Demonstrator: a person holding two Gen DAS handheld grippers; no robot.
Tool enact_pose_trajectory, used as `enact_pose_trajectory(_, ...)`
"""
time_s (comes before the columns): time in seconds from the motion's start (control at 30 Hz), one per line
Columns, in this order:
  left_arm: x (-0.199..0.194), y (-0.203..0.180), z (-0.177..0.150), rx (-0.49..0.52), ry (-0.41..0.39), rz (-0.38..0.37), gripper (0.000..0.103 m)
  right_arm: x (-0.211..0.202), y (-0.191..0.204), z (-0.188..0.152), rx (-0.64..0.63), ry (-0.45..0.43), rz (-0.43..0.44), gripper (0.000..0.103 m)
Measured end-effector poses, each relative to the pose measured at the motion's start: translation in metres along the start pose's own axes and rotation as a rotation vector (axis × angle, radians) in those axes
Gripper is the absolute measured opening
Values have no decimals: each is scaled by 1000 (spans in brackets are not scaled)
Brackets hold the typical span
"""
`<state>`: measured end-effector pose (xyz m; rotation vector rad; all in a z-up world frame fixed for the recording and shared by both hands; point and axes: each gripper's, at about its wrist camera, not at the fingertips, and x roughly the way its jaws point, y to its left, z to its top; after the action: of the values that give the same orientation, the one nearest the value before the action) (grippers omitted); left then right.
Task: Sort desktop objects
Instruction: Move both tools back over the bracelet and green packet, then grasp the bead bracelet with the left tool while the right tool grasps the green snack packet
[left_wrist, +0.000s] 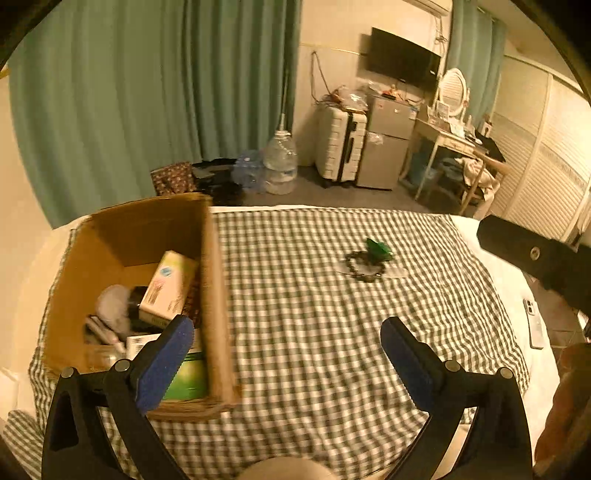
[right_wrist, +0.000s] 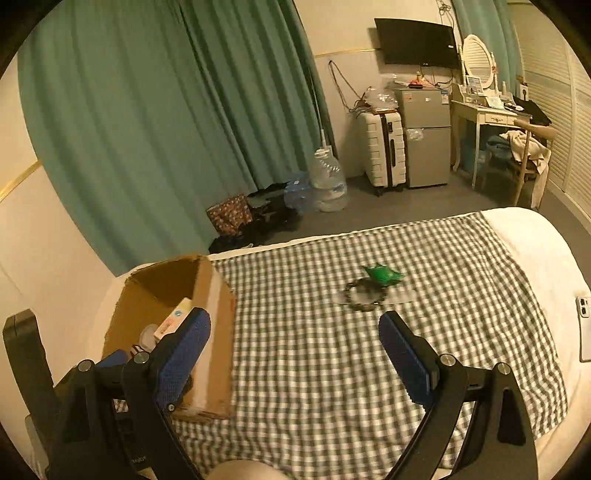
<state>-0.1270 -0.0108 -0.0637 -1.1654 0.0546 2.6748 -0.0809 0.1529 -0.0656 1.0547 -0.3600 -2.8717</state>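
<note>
An open cardboard box (left_wrist: 212, 295) stands on the left of the green checked cloth (left_wrist: 314, 332); it holds a white carton (left_wrist: 170, 284) and several other small items. It also shows in the right wrist view (right_wrist: 218, 350). A small green packet (left_wrist: 378, 249) and a dark beaded bracelet (left_wrist: 364, 266) lie together on the cloth's far middle; the right wrist view shows the packet (right_wrist: 382, 275) and the bracelet (right_wrist: 364, 293) too. My left gripper (left_wrist: 288, 350) is open and empty, its left finger over the box's near corner. My right gripper (right_wrist: 295, 347) is open and empty above the cloth.
A phone (right_wrist: 584, 328) lies on the white bed surface right of the cloth. Beyond the bed are green curtains (left_wrist: 147, 92), water jugs (left_wrist: 280, 162), a white suitcase (left_wrist: 340, 144), a small fridge (left_wrist: 388, 144) and a dressing table (left_wrist: 454, 140).
</note>
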Motion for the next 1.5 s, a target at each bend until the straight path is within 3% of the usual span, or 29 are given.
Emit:
enact_pose_trajectory(0.1,16,-22,4,26,11,16,103,3,-19,-3,8,-3,-33,93)
enact_pose_trajectory(0.27,59,-53,9,59,75,-2,103,19,-55,-8,88,31,-13,93)
enact_pose_trajectory(0.43,106,-82,9,89,107,-2,103,39,-94,-15,132,23,-71,93)
enact_pose_trajectory(0.57,147,-104,10,120,131,-20,103,71,-130,-16,219,60,-73,93)
enact_pose_trajectory(0.73,197,-124,13,134,136,-10,103,105,-175,-5,282,79,-142,93)
enact_pose_trajectory(0.83,228,-129,19,142,143,7,103,125,-192,12,284,70,-155,93)
enact_pose_trajectory(0.97,266,-135,30,161,163,6,103,160,-206,31,250,80,-233,93)
enact_pose_trajectory(1.07,284,-137,34,157,166,-22,103,175,-217,13,322,67,-200,93)
enact_pose_trajectory(1.17,302,-137,33,130,187,-57,103,193,-225,-4,365,132,-170,93)
enact_pose_trajectory(1.23,317,-134,31,109,226,-52,103,200,-227,-9,359,145,-175,93)
enact_pose_trajectory(1.33,317,-121,34,80,203,-15,103,200,-229,-14,358,144,-171,93)
enact_pose_trajectory(1.4,318,-102,36,37,221,-18,96,201,-229,-17,352,145,-179,93)
enact_pose_trajectory(1.5,310,-73,36,-30,224,-62,65,209,-227,-21,344,176,-178,93)
